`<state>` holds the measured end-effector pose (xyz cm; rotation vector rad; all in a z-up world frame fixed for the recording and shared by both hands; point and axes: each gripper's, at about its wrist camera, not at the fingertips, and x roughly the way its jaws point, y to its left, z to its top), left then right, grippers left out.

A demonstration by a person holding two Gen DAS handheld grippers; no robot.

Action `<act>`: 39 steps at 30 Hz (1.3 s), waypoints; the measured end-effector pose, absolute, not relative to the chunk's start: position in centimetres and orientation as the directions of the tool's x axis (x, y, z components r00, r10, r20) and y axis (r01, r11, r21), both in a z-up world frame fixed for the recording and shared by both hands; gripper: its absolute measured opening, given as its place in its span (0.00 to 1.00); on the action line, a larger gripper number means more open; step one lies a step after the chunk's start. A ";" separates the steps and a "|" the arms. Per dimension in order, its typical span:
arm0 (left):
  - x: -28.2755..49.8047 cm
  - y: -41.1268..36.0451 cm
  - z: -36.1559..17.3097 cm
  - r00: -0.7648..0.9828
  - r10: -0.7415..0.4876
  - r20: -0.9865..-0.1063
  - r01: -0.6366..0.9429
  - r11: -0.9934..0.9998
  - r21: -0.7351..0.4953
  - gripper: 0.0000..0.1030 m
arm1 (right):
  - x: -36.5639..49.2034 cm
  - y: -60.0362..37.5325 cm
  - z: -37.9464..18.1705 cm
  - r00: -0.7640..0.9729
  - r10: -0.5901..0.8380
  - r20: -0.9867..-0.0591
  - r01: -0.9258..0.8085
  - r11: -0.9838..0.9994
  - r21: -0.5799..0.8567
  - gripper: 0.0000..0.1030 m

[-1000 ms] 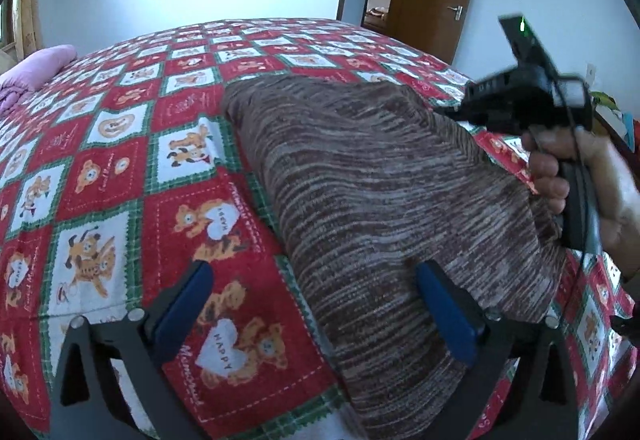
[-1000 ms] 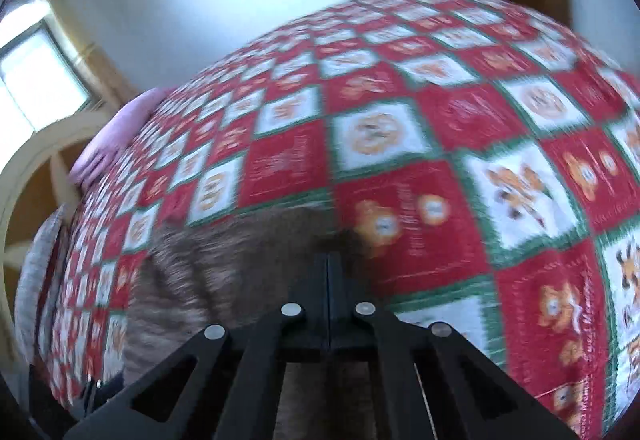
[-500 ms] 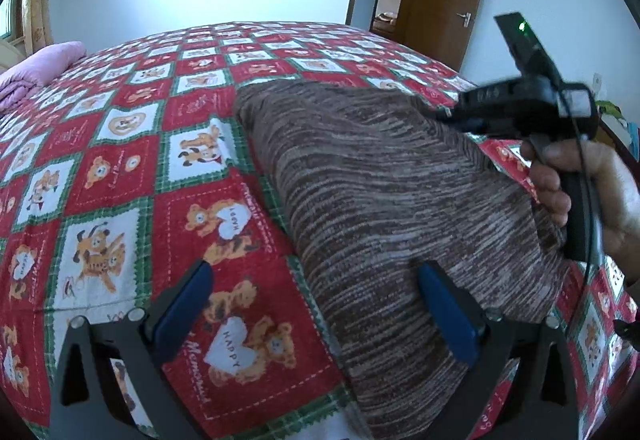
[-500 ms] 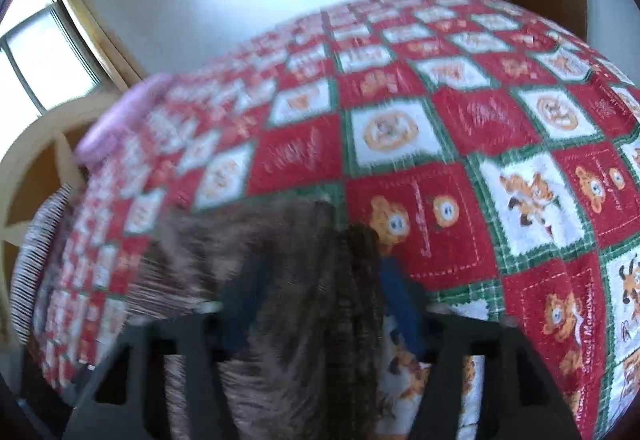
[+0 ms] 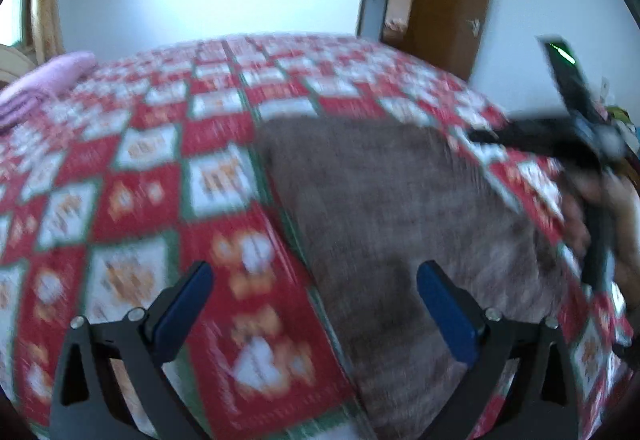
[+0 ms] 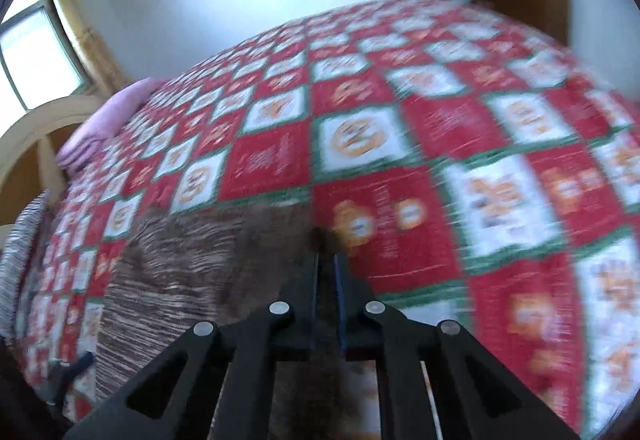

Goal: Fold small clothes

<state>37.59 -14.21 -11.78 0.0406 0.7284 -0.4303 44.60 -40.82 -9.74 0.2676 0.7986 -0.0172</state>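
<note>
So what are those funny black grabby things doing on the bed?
A person is folding a brown knitted garment that lies on a bed with a red and white bear quilt. The right gripper has just closed its fingers, and brown fabric shows in the thin gap between them at the garment's edge. The left gripper is open above the garment's other side, holding nothing. Both pictures are blurred, so everything is on the move.

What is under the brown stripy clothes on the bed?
Under the brown knit garment lies the red, white and green teddy-bear bedspread, showing all around its edges. Whatever sits directly beneath the cloth's middle is covered, so I cannot tell.
</note>
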 end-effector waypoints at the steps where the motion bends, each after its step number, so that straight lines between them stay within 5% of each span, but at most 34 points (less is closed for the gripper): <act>1: 38.2 -14.1 -11.1 0.683 -0.354 -0.638 0.379 0.920 -0.105 1.00 | 43.4 -40.3 -8.7 0.717 0.147 -0.682 0.055 0.962 0.266 0.08; 4: 41.3 -14.2 -9.8 0.724 -0.279 -0.630 0.309 0.949 -0.065 1.00 | 39.2 -38.6 -7.0 0.731 0.313 -0.606 -0.123 0.935 0.334 0.08; 6: 43.8 -14.7 -10.4 0.723 -0.228 -0.652 0.264 0.963 -0.045 1.00 | 36.9 -37.3 -7.3 0.713 0.389 -0.584 -0.198 0.910 0.364 0.32; 8: 45.6 -15.7 -12.0 0.705 -0.148 -0.694 0.230 0.973 0.025 1.00 | 35.4 -36.3 -8.7 0.662 0.459 -0.592 -0.255 0.881 0.398 0.44; 11: 46.8 -16.3 -14.4 0.688 -0.093 -0.720 0.210 0.975 0.075 1.00 | 34.3 -36.7 -11.8 0.634 0.401 -0.661 -0.187 0.909 0.372 0.44; 15: 46.2 -16.3 -14.6 0.707 -0.103 -0.700 0.211 0.975 0.070 1.00 | 33.3 -40.1 -14.7 0.643 0.435 -0.630 -0.111 0.868 0.485 0.10; 26: 38.6 -14.7 -14.9 0.577 -0.337 -0.744 0.320 0.931 -0.174 1.00 | 32.7 -40.7 -13.5 0.661 0.451 -0.600 -0.145 0.861 0.488 0.14; 28: 39.0 -15.4 -15.3 0.576 -0.325 -0.750 0.322 0.934 -0.157 1.00 | 33.1 -41.3 -12.3 0.693 0.420 -0.586 -0.128 0.871 0.474 0.23; 30: 39.3 -15.6 -15.6 0.561 -0.329 -0.759 0.318 0.933 -0.170 1.00 | 33.5 -41.7 -11.4 0.723 0.361 -0.589 -0.091 0.895 0.438 0.58; 31: 39.4 -15.6 -15.7 0.558 -0.334 -0.760 0.318 0.932 -0.175 1.00 | 33.9 -42.0 -11.1 0.734 0.356 -0.579 -0.088 0.895 0.438 0.64; 39: 39.0 -15.4 -16.0 0.570 -0.345 -0.746 0.321 0.929 -0.184 1.00 | 41.2 -44.1 -14.0 0.654 0.338 -0.677 0.010 0.891 0.455 0.66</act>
